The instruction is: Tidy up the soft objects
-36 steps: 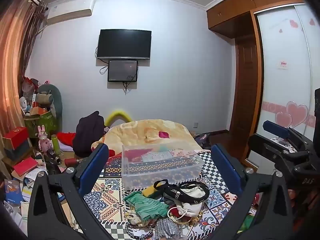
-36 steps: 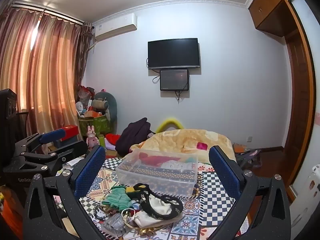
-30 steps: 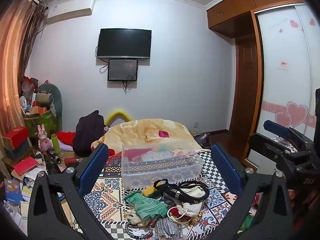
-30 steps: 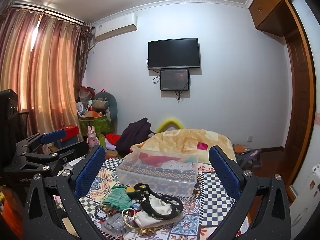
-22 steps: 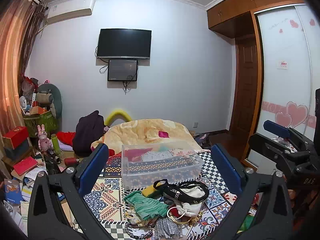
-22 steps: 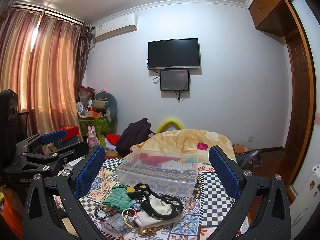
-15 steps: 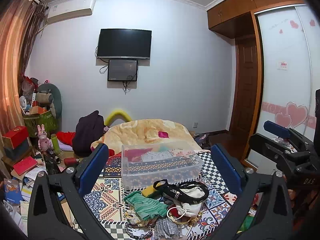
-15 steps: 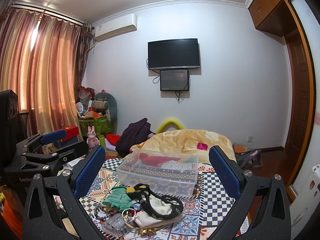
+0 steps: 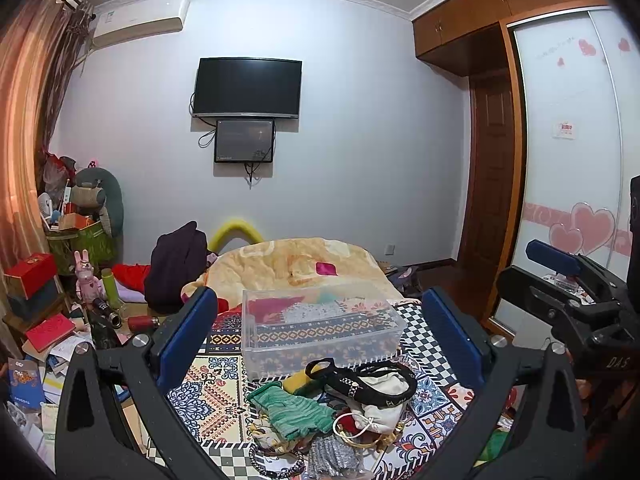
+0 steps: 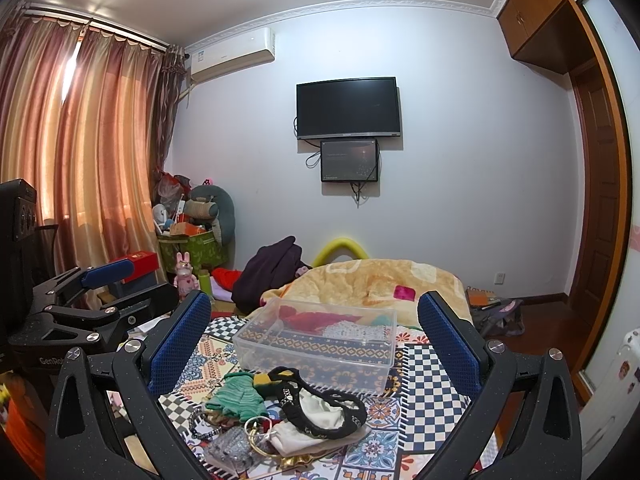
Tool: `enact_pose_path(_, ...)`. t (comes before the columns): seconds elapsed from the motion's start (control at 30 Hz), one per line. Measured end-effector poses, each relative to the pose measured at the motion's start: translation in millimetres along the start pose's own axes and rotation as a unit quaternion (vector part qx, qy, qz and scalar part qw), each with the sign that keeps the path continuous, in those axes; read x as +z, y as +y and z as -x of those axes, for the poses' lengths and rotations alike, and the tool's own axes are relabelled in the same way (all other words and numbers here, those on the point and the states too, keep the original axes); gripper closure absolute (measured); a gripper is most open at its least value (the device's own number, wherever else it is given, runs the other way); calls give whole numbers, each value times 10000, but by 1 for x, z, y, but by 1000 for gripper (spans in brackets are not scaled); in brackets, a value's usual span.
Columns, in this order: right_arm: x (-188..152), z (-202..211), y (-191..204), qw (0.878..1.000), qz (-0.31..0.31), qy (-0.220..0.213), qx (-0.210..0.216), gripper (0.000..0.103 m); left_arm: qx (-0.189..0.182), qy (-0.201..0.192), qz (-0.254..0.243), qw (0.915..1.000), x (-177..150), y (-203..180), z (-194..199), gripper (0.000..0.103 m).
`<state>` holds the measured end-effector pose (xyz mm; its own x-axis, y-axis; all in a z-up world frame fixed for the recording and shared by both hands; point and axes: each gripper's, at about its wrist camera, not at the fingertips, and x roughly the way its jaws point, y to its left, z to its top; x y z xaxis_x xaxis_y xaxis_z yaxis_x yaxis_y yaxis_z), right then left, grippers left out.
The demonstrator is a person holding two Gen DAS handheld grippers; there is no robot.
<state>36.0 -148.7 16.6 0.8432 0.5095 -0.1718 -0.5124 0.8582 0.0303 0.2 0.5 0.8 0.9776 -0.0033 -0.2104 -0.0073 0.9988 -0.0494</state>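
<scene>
Left wrist: clothes pile betw. claw & clear bin.

Left gripper is hovering level with both blue-padded fingers spread wide, gripping nothing. Right gripper is hovering alongside it to the right, its blue pads likewise standing wide apart, nothing between them.

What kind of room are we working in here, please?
Most likely a bedroom in a home: a folded quilt lies past the clear bin, a television hangs on the wall, and a wardrobe with sliding doors stands to the right.
</scene>
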Motion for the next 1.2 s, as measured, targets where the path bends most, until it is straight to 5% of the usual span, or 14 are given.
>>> enact_pose_path(0.33, -2, -2, 3, 9999, -19, 107, -12, 0, -11, 137, 22, 9999, -5, 1, -7, 0)
enact_pose_path(0.77, -50, -49, -23, 9912, -359, 1268, -130, 0, 79, 1294, 333, 9910, -69, 30, -68, 0)
enact_pose_path(0.93, -75, -65, -26, 9838, -384, 1750, -4, 0, 116, 2050, 567, 9770, -98, 39, -86, 0)
enact_pose_path(1.07, -92, -77, -22, 9778, -344, 2063, 149, 0, 108, 2282, 696, 9711, -116, 43, -100, 1)
enact_pose_path(1.2, -100, -90, -10, 9737, -255, 2249, 277, 3, 16, 2453, 885, 9654, -127, 45, -115, 16)
